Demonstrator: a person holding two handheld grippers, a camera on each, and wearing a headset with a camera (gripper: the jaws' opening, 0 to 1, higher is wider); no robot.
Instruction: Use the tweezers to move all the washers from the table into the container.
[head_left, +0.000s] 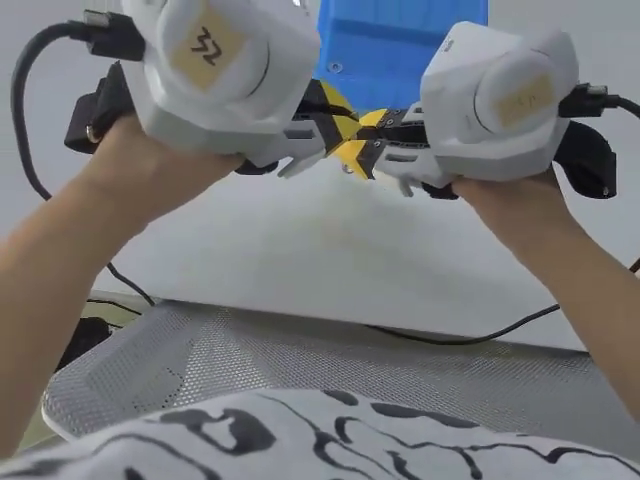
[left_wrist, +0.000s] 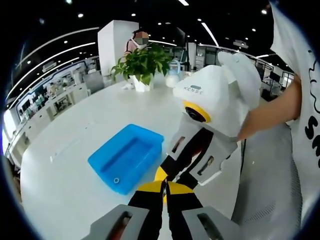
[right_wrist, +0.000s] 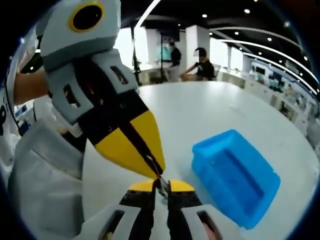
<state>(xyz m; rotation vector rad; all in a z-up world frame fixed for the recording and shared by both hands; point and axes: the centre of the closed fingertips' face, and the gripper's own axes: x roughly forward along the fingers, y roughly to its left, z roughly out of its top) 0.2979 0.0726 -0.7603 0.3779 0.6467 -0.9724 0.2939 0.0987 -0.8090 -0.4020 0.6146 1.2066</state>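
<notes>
The person is holding both grippers raised over the white table, with the jaw tips meeting nose to nose.

1. The white-bodied left gripper, with its black-and-yellow jaws, is clenching. In its own view the two jaws are lying side by side with only a hairline between them. In the right gripper view a thin grey metal strip, apparently the tweezers, is sitting pinched between its yellow pads and sticking out past the tips.

2. The matching white right gripper is pointing straight at the left one. Its yellow tips are standing close together with a slim gap. The free end of the tweezers is reaching into that gap. Whether these jaws are actually pressing on the metal cannot be told.

3. The blue rectangular plastic container is resting flat on the table, beyond the joined tips and well apart from them. In the head view it is showing above and behind the grippers. A small ring-shaped mark is showing at its near end. Whether that is a washer or part of the moulding cannot be told.

4. A green potted plant is standing at the far side of the table. A grey mesh surface is lying between the person and the table edge.
</notes>
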